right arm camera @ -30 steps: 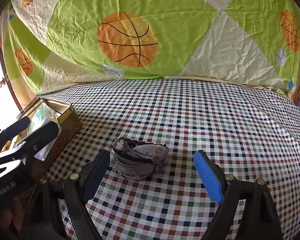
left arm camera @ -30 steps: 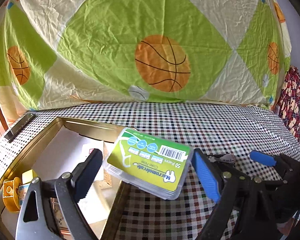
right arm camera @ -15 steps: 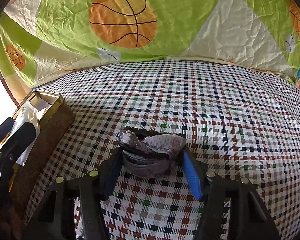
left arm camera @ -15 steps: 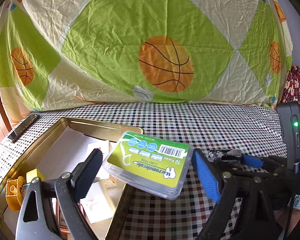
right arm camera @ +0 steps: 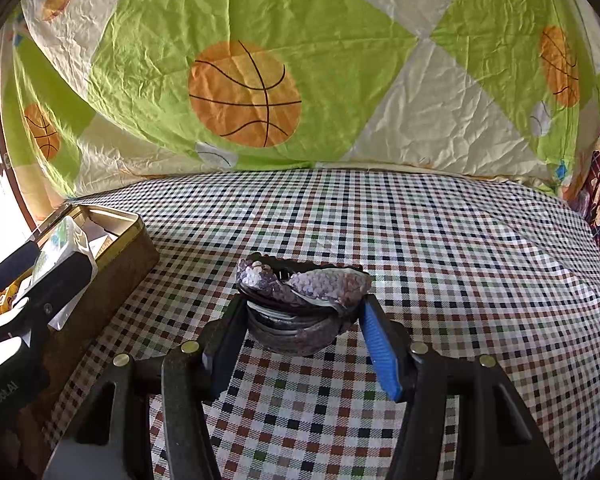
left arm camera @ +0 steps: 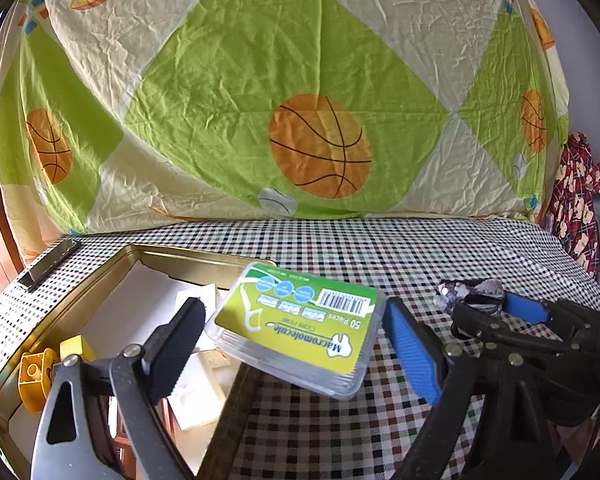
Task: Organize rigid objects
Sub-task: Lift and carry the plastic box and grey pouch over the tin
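Observation:
My left gripper (left arm camera: 296,340) is shut on a clear plastic floss-pick box with a green label (left arm camera: 300,330), held tilted above the right rim of a gold tin box (left arm camera: 204,256). The tin holds white cards and yellow blocks (left arm camera: 36,376). My right gripper (right arm camera: 300,320) is shut on a grey-purple scaly coiled object (right arm camera: 300,300) on the checkered cloth; it also shows in the left wrist view (left arm camera: 470,296). The tin (right arm camera: 116,256) and the left gripper (right arm camera: 56,280) appear at the left of the right wrist view.
A checkered cloth (right arm camera: 440,260) covers the surface. A green and cream basketball-print sheet (left arm camera: 300,100) hangs behind. A dark flat bar (left arm camera: 50,266) lies at the far left. Red patterned fabric (left arm camera: 580,208) is at the right edge.
My right gripper moved forward and closed on the scaly object. My left gripper kept hold of the floss box and shifted slightly.

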The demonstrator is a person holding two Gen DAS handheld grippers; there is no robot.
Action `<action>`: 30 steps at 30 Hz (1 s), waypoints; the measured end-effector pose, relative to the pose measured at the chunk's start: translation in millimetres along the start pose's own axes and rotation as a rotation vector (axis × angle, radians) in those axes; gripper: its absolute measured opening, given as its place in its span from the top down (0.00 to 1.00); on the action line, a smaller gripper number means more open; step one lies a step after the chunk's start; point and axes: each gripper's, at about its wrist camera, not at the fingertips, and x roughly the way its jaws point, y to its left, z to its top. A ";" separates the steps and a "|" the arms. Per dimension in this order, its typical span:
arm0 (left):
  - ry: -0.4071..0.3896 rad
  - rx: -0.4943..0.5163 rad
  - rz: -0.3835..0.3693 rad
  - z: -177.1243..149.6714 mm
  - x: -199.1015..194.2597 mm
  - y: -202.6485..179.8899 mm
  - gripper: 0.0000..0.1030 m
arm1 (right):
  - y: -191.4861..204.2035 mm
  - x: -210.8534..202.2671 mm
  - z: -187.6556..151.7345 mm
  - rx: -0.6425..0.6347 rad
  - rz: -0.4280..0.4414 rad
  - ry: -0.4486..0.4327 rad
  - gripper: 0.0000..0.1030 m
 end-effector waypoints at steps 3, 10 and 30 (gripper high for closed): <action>0.000 0.020 -0.014 -6.2 -5.0 -6.9 0.12 | -3.2 -8.3 -2.5 0.005 0.003 -0.019 0.43; -0.026 0.034 -0.014 -10.0 -14.6 -10.5 0.12 | -11.4 -27.9 -8.9 0.039 0.005 -0.064 0.43; -0.102 0.037 -0.028 -22.6 -50.4 -11.7 0.12 | -12.9 -74.3 -25.7 0.047 -0.012 -0.208 0.43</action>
